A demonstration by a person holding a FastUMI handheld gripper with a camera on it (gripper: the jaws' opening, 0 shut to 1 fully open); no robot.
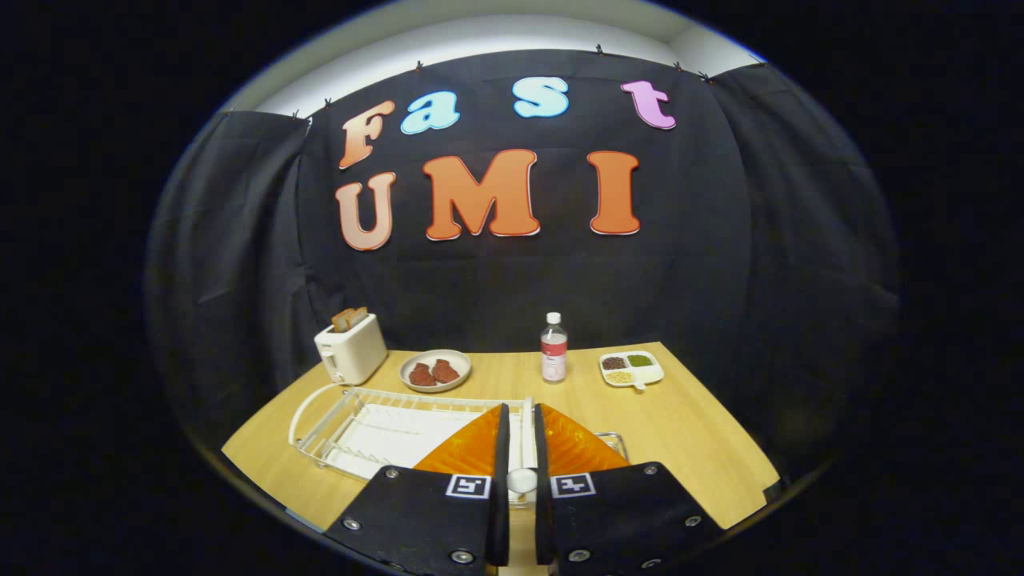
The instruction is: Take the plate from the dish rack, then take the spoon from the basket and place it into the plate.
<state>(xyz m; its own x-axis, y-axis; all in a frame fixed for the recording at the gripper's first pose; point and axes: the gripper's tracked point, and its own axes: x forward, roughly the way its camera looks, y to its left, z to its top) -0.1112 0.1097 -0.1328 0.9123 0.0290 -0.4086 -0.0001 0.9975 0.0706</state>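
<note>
An orange, see-through plate (580, 450) stands on edge right at my fingers, its faces spreading out to either side of them. My gripper (522, 480) is shut on the plate's near rim, leaving only a narrow gap between the fingers. The white wire dish rack (360, 428) lies on the wooden table just beyond, to the left of the plate, with its slots bare. A bit of wire basket (613, 437) peeks out past the plate's right side. The plate and fingers hide what is inside it.
At the back of the table stand a white toaster (350, 348) with toast, a plate of red meat pieces (434, 370), a clear bottle (554, 348) and a white divided dish of grains (632, 368). Bare wood (688, 432) stretches to the right of the rack.
</note>
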